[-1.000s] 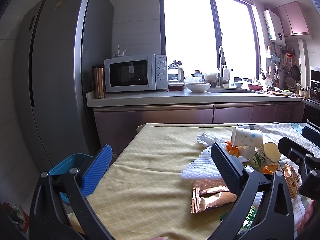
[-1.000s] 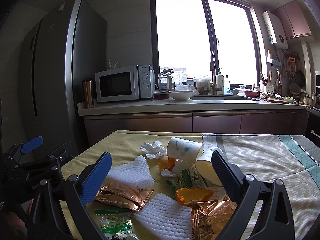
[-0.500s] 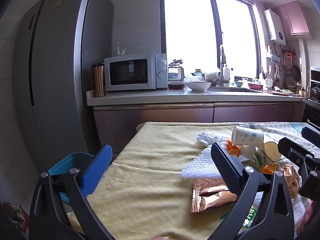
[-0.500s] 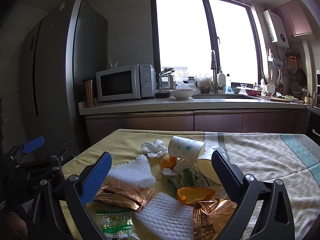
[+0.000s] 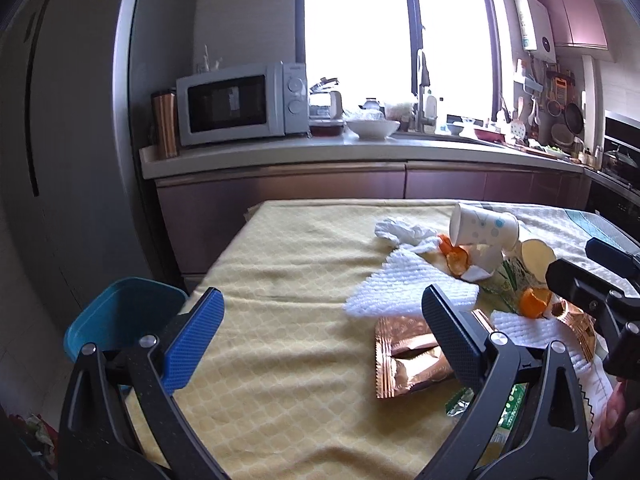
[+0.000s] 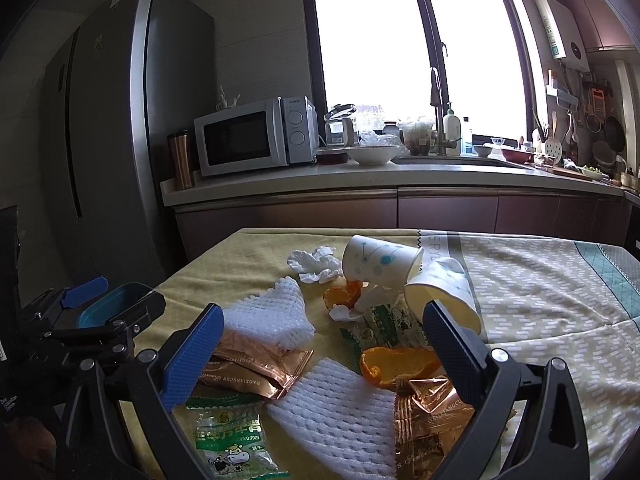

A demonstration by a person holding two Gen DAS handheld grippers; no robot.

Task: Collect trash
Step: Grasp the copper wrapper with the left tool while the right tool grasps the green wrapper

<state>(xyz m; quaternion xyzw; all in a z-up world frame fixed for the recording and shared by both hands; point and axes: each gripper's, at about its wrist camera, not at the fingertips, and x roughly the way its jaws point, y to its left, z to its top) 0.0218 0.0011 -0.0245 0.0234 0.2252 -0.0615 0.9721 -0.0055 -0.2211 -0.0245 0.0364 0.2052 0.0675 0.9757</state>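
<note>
Hovering over the table [image 5: 280, 280], both tongs have edged nearer in the last second — left gripper [image 5: 320, 332] and right gripper [image 6: 324, 344] gape wide, empty. Trash pile [image 6: 328, 360] lies untouched right of centre; blue bin [image 5: 120, 312] waits far left, beside the table — collection not begun.

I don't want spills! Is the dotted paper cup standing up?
No, the dotted paper cup is tipped on its side, propped on other trash. Whether anything is inside cannot be told.

tipped paper cups [image 6: 382, 262], wrappers [image 6: 256, 364], peels [image 6: 398, 362]
</note>
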